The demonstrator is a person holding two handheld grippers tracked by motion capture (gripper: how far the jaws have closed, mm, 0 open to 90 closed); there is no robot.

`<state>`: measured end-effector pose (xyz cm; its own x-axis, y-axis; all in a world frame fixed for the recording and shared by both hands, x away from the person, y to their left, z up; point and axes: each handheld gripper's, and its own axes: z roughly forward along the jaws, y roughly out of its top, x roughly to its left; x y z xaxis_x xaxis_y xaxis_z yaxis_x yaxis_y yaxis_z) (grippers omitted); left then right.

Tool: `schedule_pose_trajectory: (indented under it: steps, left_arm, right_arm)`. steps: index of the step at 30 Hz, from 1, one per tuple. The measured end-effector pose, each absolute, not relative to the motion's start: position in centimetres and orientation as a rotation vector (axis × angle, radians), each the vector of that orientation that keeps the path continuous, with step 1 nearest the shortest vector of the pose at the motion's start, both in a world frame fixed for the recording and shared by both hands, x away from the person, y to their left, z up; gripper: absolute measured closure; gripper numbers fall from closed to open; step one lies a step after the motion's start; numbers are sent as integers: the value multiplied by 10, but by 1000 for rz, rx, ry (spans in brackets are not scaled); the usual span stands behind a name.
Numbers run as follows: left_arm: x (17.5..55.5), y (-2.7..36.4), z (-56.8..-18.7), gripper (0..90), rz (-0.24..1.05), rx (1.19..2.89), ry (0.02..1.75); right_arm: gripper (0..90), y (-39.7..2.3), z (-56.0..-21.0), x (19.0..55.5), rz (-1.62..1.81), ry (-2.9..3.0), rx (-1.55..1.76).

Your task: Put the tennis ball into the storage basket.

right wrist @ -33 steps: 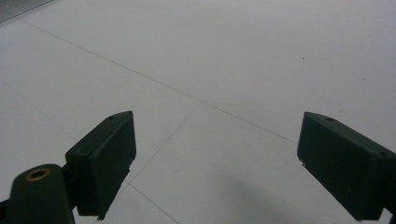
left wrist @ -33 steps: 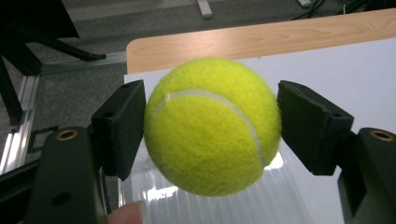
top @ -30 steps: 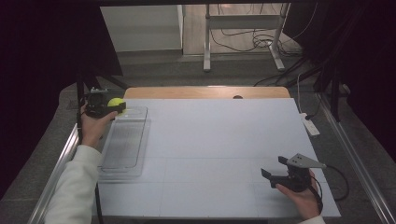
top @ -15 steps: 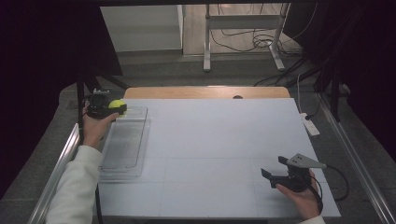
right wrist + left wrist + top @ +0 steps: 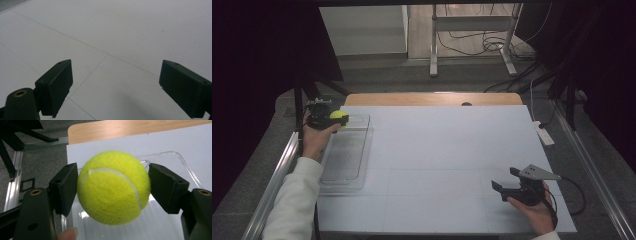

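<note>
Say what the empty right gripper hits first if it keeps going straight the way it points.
Probably the bare white tabletop: the right gripper has open jaws aimed slightly down across it, with nothing ahead. Exact depth is unclear.

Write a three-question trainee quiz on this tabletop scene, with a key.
1. True or false: the left gripper is shut on the tennis ball.
2. Multiple choice: the ball is above A) the far end of the clear plastic tray, B) the white power strip, C) the floor.
3. Fill in: the right gripper, jaws apart, holds ____ and hovers over the white table.

Key: 1 true, both pads press its sides. 2 A. 3 nothing.
</note>
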<state>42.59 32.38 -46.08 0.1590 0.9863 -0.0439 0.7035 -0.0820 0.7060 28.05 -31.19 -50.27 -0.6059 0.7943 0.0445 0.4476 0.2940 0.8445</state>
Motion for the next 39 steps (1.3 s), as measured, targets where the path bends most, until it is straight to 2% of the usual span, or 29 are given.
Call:
schedule_pose_trajectory:
  steps: [39]
  left_arm:
    - [433,320,-483,273,532,1935,1670]
  right_arm:
    - [118,-312,-503,281,1239,2186,1112]
